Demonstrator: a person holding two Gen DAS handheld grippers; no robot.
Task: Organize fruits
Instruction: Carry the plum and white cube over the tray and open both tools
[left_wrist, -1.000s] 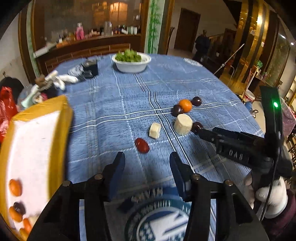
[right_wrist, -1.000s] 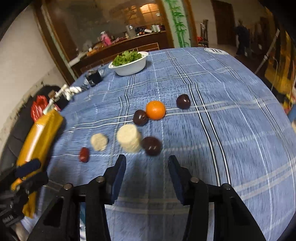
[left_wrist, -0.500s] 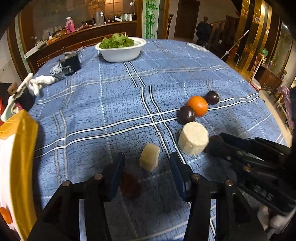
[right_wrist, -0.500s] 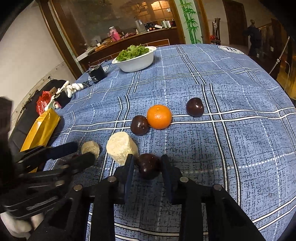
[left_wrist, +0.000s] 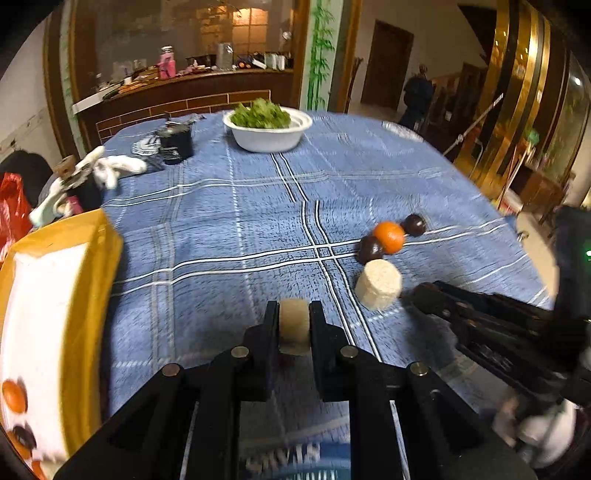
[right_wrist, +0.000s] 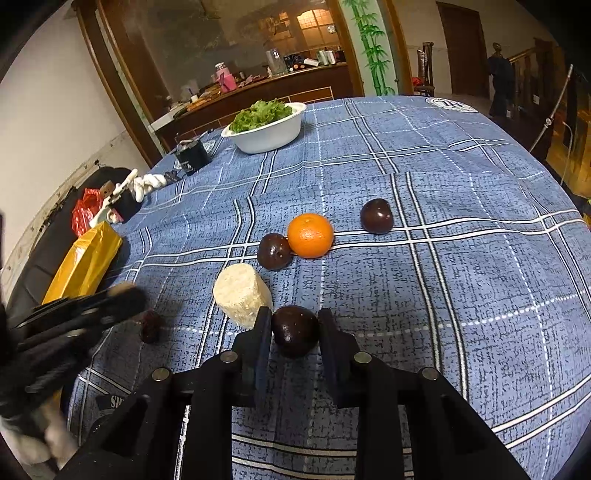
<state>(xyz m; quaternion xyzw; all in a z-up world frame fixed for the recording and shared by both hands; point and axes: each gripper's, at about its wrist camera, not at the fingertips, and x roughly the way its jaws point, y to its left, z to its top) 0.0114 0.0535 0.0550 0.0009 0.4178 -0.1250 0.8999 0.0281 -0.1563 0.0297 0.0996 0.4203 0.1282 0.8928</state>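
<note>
Both tongs are clamped, the left gripper (left_wrist: 293, 325) on a pale chunk (left_wrist: 293, 322), the right gripper (right_wrist: 293, 328) on a dark plum (right_wrist: 294, 330); best lift slowly, squeezing gently, toward the yellow tray (left_wrist: 88, 280).

The left handheld gripper (left_wrist: 294, 317) is matte black plastic, with two flat, slab-like fingers (left_wrist: 269, 334) carried on angular linkage arms pinned by round silver rivets. The right handheld gripper (right_wrist: 294, 325) has the same build: black flat fingers (right_wrist: 263, 332), black link bars and four silver pivot pins in a row. Seen from the left wrist camera, the right unit's black body shows a small green light (left_wrist: 587, 253), and a white-gloved hand (left_wrist: 535, 435) shows beneath it.
</note>
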